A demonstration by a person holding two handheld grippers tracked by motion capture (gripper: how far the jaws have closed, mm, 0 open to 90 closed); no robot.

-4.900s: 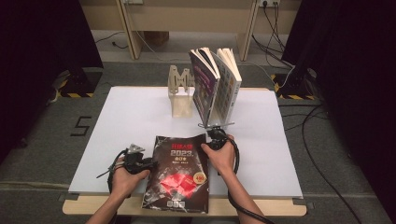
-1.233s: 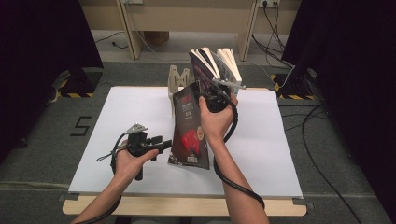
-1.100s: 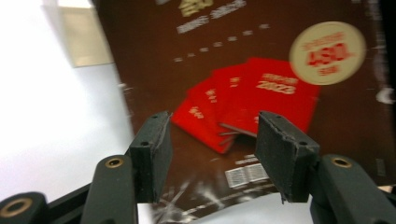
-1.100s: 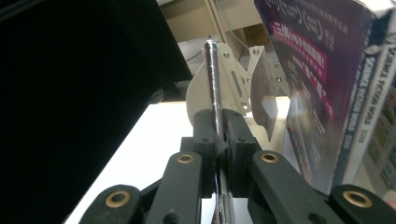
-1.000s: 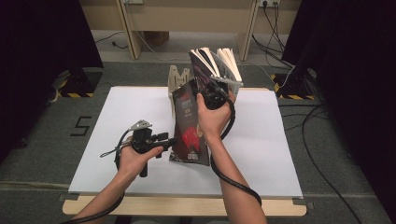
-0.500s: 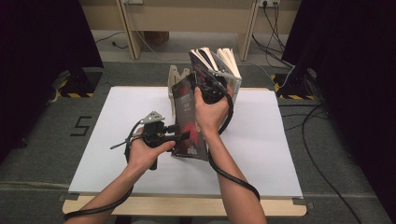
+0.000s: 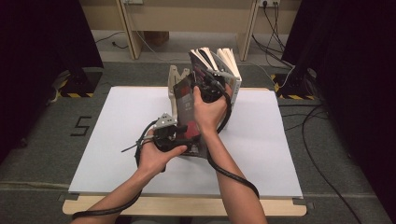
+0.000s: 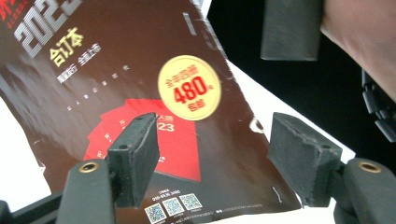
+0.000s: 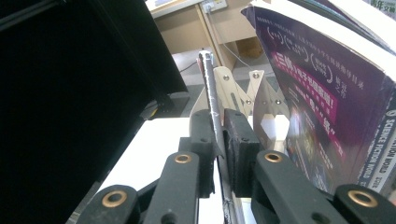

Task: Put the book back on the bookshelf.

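Observation:
A dark magazine with a red panel and a yellow sticker stands nearly upright above the white table. My right gripper is shut on its top edge, and the thin edge rises between the pressed pads in the right gripper view. My left gripper sits at the magazine's lower part with its jaws wide; they have just been opening. In the left gripper view the cover faces the left gripper, and neither pad presses it.
Several books lean in a wooden rack just behind the magazine; a purple one is close on the right of the right gripper. Cables trail from both hands. Bare tabletop lies to the left and right.
The left gripper has moved right and up to the magazine's lower part, and its jaws have widened. The right gripper has kept the magazine upright by the books.

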